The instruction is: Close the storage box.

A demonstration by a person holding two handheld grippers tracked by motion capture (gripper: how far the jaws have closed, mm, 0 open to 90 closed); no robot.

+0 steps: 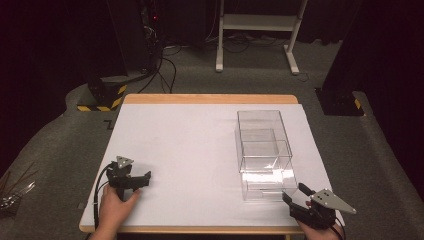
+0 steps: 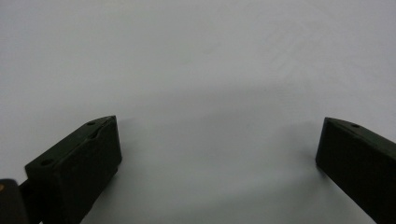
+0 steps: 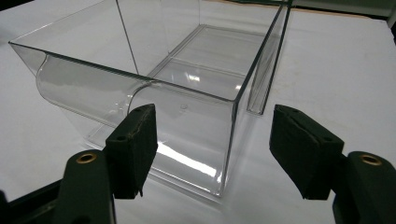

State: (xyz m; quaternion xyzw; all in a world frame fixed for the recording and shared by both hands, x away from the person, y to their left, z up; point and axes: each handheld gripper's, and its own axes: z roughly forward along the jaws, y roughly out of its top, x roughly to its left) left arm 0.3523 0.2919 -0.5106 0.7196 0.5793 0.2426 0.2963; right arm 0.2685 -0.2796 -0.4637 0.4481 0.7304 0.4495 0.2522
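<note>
Clear box on tabletop right half, your right tongs spread just before its near corner, your left tongs spread, empty, over bare tabletop near left.

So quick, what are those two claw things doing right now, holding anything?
Left gripper: open, holding nothing, over the bare white table.
Right gripper: open, holding nothing, pointed at the clear plastic drawer box.

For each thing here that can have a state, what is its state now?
Clear drawer: pulled partly out of its clear case, empty.
Clear case: upright on the table, drawer end toward the person.
Left gripper: open, holding nothing.
Right gripper: open, at the drawer's front corner, not gripping.
</note>
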